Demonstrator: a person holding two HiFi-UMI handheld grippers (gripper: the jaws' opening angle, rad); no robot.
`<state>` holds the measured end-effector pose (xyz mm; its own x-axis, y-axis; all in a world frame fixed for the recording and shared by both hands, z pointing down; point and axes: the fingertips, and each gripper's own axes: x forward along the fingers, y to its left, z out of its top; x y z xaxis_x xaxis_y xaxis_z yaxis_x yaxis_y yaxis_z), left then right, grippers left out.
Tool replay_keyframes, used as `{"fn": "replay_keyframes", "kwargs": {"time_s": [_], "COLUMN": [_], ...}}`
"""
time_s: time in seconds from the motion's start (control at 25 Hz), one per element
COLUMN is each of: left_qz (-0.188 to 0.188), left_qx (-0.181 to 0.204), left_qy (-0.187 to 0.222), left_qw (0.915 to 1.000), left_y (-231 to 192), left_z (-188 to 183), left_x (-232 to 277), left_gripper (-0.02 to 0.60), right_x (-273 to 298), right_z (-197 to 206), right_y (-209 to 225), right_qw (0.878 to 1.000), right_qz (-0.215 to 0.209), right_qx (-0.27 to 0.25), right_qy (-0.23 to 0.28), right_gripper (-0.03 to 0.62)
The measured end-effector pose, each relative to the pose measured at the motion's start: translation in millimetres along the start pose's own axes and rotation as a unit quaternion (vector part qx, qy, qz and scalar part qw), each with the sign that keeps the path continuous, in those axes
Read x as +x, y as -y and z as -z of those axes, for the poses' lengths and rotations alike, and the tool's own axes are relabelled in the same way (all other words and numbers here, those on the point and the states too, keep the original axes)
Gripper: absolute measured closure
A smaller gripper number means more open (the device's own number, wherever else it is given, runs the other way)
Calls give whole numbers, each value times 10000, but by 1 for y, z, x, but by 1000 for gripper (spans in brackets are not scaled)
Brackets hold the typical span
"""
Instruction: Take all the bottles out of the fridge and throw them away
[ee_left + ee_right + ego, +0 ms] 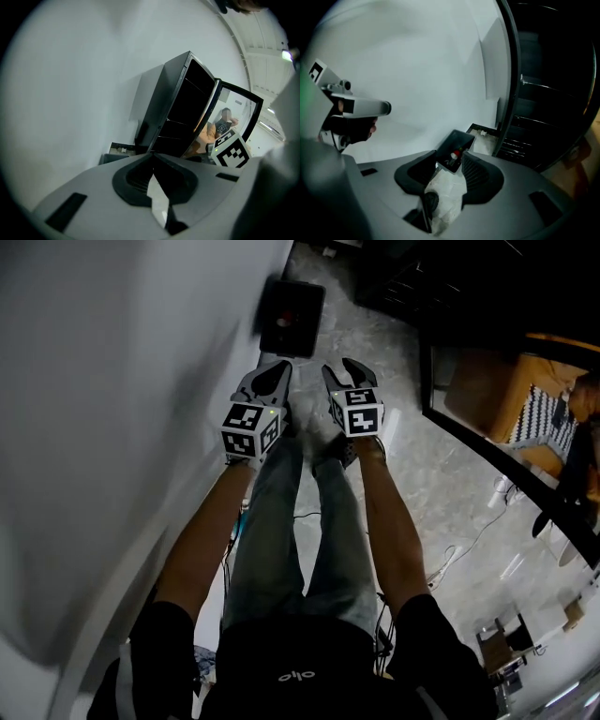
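Bottles (453,153) lie in the bin (309,301) ahead of the right gripper (449,158), its jaws parted and empty. Left gripper (152,159) is pinched closed.

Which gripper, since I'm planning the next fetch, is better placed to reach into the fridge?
Probably right: the right gripper has its jaws apart and empty, and the open fridge is on its side; the left gripper is shut, beside the wall.
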<state>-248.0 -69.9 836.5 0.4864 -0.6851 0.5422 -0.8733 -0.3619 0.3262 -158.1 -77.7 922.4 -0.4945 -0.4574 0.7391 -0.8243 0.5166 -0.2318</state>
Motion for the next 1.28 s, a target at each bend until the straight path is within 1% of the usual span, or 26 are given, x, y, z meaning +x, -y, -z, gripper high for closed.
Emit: {"fn": "replay_keyframes", "kwargs": {"time_s": [0.16,0.24,0.28,0.36,0.44,0.64,0.76,0.96,1.04,1.12,1.28], "left_qz": [143,163,174,209,250,371,456,731,863,969,966], "left_qx": [197,202,176,162,227,362,375,437,450,396,327], "left_qy": [36,46,55,91,158,446,586,811,921,990,1208], "left_qw": [9997,9997,9997,9996,9993,9977,9965,9931,9910,9896,9874], "left_y": [38,57,66,85,106,164,202,269,295,318,347], "left_z": [-15,-23,-29,-42,-60,-116,-145,-198,-222,-238,-259], "left_x": [-19,-29,-36,-51,-68,-92,-101,-117,-121,-129,-143], "left_gripper": [575,575,575,575,575,575,574,575,574,575,575], "right_x": [-60,-93,-110,-143,-180,-275,-333,-426,-458,-486,-527], "right_z": [-18,-26,-28,-33,-40,-68,-76,-92,-103,-108,-118], "right_y": [6,12,14,16,17,32,45,54,59,60,62], "right_qw": [9996,9990,9985,9973,9957,9907,9871,9790,9751,9716,9648], "right_qz": [69,151,185,210,242,470,620,815,880,922,955], "right_qx": [54,149,234,434,580,643,718,865,890,916,971], "right_qy": [279,399,451,552,683,1104,1288,1654,1829,1976,2250], "right_gripper": [504,565,584,585,585,585,585,585,585,585,585]}}
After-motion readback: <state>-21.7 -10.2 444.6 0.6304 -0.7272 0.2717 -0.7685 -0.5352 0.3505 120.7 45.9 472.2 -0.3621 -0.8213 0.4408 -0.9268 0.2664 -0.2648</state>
